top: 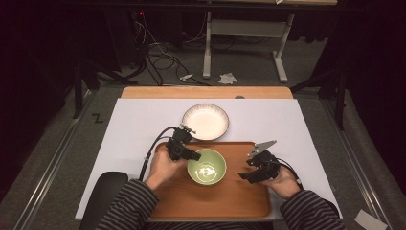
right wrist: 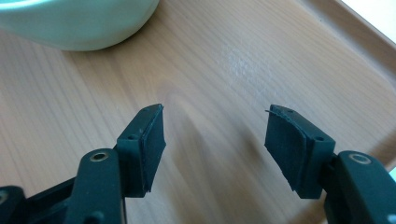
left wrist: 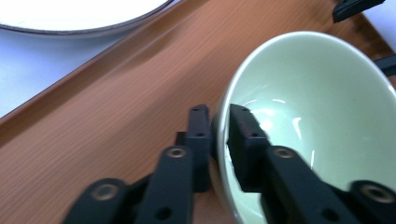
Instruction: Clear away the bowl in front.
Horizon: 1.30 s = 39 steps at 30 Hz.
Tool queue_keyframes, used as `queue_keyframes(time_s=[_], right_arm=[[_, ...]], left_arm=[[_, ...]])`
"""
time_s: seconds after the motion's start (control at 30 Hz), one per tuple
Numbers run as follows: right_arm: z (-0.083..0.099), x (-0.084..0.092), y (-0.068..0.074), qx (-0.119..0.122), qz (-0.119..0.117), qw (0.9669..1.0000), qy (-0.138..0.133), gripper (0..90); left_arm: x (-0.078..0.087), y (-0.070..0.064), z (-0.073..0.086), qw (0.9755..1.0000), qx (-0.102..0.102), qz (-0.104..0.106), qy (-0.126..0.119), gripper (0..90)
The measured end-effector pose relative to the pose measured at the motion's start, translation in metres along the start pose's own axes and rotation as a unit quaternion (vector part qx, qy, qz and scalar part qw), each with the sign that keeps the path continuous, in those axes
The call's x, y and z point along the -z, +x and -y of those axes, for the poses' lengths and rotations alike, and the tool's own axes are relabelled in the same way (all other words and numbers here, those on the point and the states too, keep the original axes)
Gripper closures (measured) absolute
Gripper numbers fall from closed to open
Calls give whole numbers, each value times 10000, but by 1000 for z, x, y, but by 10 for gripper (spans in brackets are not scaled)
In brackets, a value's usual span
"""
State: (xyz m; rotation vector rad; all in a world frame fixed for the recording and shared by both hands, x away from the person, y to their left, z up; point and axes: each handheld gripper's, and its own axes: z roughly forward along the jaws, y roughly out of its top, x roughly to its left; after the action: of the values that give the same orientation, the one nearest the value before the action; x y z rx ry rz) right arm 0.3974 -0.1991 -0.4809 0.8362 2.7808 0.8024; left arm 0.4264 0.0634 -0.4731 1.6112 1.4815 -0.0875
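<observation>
Green bowl [top: 207, 166] sits mid-tray [top: 239, 201] with its near rim between my left gripper's [left wrist: 219, 122] narrow jaws, pads straddling but seemingly slack, right gripper [right wrist: 215, 140] wide open and empty beside it, so I judge I'm releasing; next, back off cleanly.

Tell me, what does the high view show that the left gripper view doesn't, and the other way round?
High view: the person's striped sleeves and the right gripper, fingers apart, over the wooden tray. Left gripper view: close up, the left gripper has one finger inside and one outside the rim of the green bowl. Shared: the green bowl on the wooden tray, and the white plate beyond it.
</observation>
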Motion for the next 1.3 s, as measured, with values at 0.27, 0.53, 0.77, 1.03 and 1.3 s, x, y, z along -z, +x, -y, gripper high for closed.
queue_keyframes(time_s=[0.27, 0.53, 0.77, 1.03, 1.3], right_arm=[[0, 0, 0, -27, -5, 10000, 3, 394], [0, 0, 0, -34, -7, 10000, -9, 393], [0, 0, 0, -63, -14, 10000, -7, 393], [0, 0, 0, -62, -6, 10000, -6, 393], [0, 0, 0, -45, -1, 10000, -16, 393]], left_arm=[[1, -3, 1, 10000, -58, 37, -64, 627], [4, -6, 1, 9999, -77, 82, -130, 491], [11, -10, 0, 9996, -105, 146, -208, 469], [19, -10, -2, 9994, -94, 156, -305, 461], [26, -11, -5, 9989, -52, 195, -419, 455]])
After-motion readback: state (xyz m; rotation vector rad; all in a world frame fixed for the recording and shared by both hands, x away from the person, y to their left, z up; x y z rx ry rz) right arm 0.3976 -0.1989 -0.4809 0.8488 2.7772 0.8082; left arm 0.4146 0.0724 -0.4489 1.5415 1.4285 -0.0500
